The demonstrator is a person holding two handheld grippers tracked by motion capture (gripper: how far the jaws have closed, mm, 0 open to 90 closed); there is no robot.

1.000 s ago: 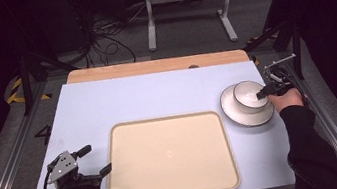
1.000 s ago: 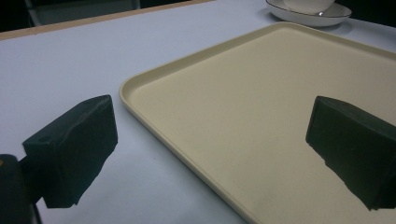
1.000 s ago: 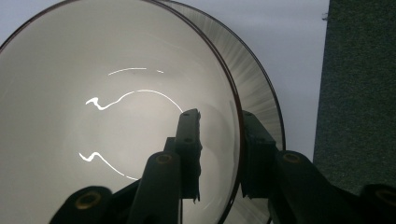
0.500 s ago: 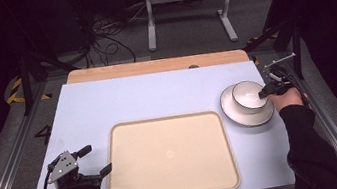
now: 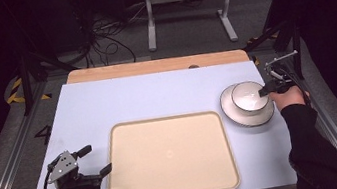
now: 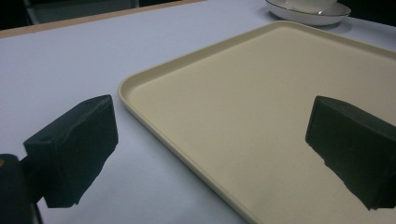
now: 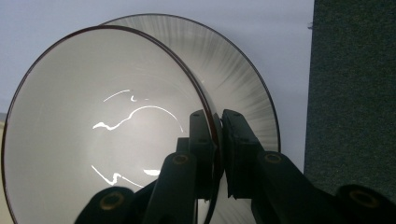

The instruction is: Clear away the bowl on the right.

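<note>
- Down at the near-left corner of the counter point(image 5: 121, 96), the left gripper point(image 5: 99, 160) rests with its jaws spread wide and nothing between them; in the left gripper view one jaw stands over bare counter and the other over the tray point(image 6: 261, 116), so they straddle its near-left corner.
- The tray point(image 5: 168, 157) lies flat in the near middle, its raised rim running close to the counter's near edge; a broad bare stretch of counter lies open behind it and to its left.
- Just beyond the tray's far-right corner sits a plate point(image 5: 245, 116) with a bowl point(image 5: 247, 97) on it, near the counter's right edge.
- The right gripper point(image 5: 263, 92) has just been closing and now pinches the bowl's rim point(image 7: 212, 126), one jaw inside, one outside.
</note>
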